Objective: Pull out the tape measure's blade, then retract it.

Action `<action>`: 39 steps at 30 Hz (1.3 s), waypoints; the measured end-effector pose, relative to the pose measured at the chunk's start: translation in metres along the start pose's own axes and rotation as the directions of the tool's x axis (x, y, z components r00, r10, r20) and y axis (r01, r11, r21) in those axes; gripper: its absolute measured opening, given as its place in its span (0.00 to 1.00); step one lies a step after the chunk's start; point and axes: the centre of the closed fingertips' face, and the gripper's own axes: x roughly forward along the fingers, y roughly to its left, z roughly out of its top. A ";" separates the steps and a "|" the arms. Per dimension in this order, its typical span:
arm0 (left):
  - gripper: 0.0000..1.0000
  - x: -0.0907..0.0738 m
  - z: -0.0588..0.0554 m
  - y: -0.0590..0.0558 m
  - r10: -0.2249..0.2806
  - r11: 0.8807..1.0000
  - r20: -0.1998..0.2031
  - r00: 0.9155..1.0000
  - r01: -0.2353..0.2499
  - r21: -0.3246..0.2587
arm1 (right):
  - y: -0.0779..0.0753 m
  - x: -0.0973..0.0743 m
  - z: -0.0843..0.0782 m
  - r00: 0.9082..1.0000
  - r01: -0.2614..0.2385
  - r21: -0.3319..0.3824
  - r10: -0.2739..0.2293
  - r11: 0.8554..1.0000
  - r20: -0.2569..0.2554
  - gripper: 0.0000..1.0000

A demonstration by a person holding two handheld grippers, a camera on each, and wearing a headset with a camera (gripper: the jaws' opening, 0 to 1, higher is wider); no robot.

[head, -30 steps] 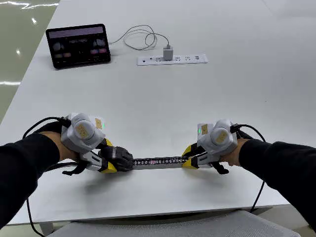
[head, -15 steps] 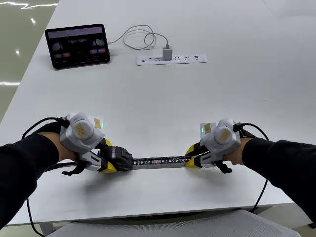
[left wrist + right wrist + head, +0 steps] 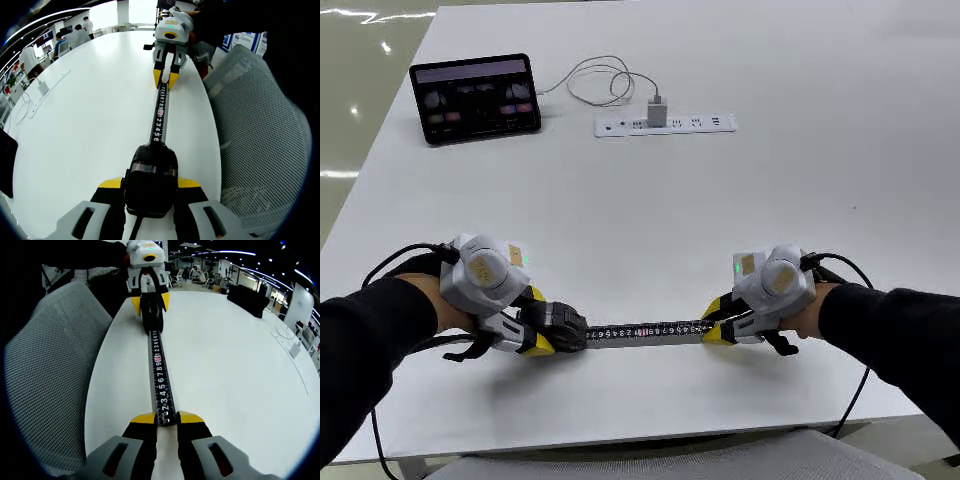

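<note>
Black tape measure (image 3: 560,325) (numbered blade (image 3: 645,329))

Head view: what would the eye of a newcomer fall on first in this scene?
First, the numbered blade stretched along the near edge of the white table, between two claws. The left claw clamps the black tape measure case, and the right claw pinches the blade's free end. Far back on the left stands a dark tablet, beside a power strip.

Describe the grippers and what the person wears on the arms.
The left gripper and right gripper match: pale grey rounded housings, black jaws with yellow tips, yellowish labels on top. Green light on the right. Black cables trail from both. Black sleeves.
</note>
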 end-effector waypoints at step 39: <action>0.33 0.001 -0.001 0.001 0.003 1.000 -0.004 1.000 -0.003 0.005 | -0.005 -0.020 -0.024 1.000 0.013 0.027 -0.013 1.000 -0.012 0.10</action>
